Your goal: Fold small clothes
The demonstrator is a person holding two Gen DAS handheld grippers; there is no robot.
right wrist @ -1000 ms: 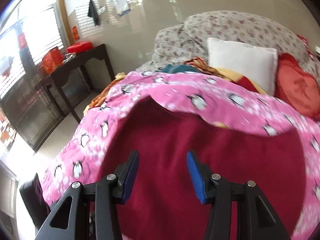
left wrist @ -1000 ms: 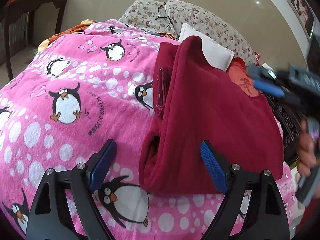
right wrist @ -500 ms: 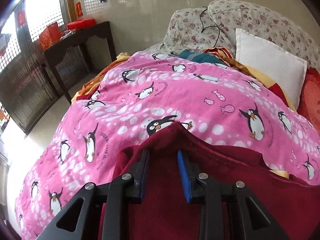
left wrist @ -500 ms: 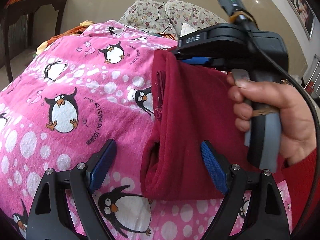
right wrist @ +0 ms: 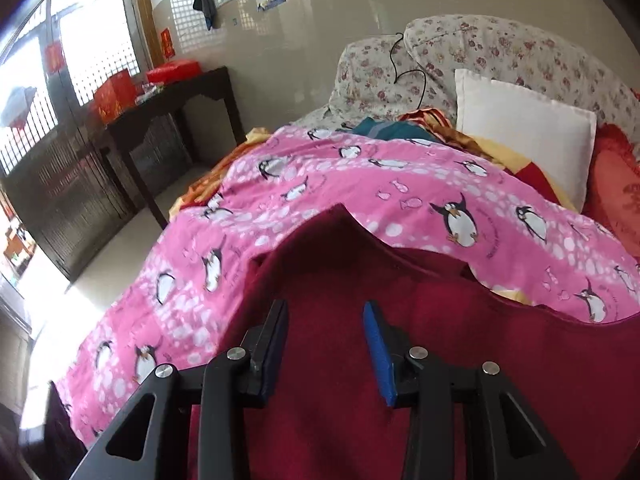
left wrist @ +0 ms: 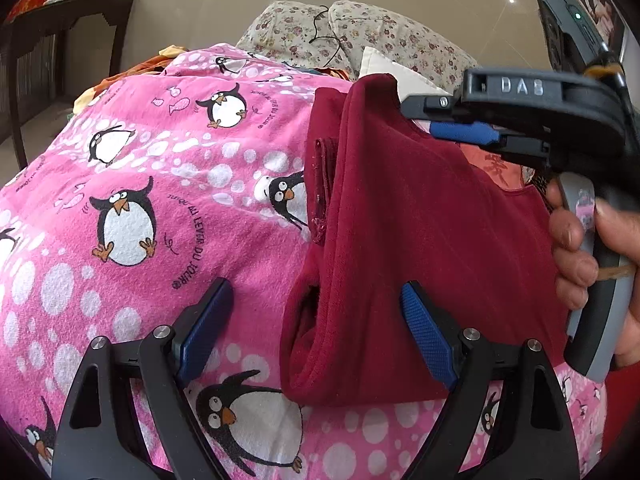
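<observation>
A: Where is the garment?

B: The garment (left wrist: pixel 420 248), dark red, lies folded lengthwise on the pink blanket (left wrist: pixel 152 200) that covers the bed, toward the bed's right side in the left wrist view. Its near hem reaches almost to the near edge, and its far end rises in a peak just before the white pillow (left wrist: pixel 400 72).

A: And the left tongs?

B: The left tongs (left wrist: pixel 316 332) are released, blue pads wide apart. The left pad (left wrist: pixel 204 328) hangs over bare blanket; the right pad (left wrist: pixel 428 340) sits over the garment's near part. The folded left edge lies between them, gripped by neither.

A: The right tongs?

B: The right tongs (right wrist: pixel 326 350) are released too, a clear gap between the pads and nothing in it. They hover over the red cloth (right wrist: pixel 360 400), which fills the lower part of that view. From the left camera they (left wrist: pixel 460 132) show at the garment's far right edge, a hand (left wrist: pixel 580 256) around the grip. I cannot quite tell whether they touch the fabric there.

A: What else is around?

B: Floral pillows (right wrist: pixel 500 52) at the head of the bed, a red cushion (right wrist: pixel 616 192) beside the white one, and a dark side table (right wrist: pixel 168 108) by the wall with red boxes (right wrist: pixel 116 92) on it.
</observation>
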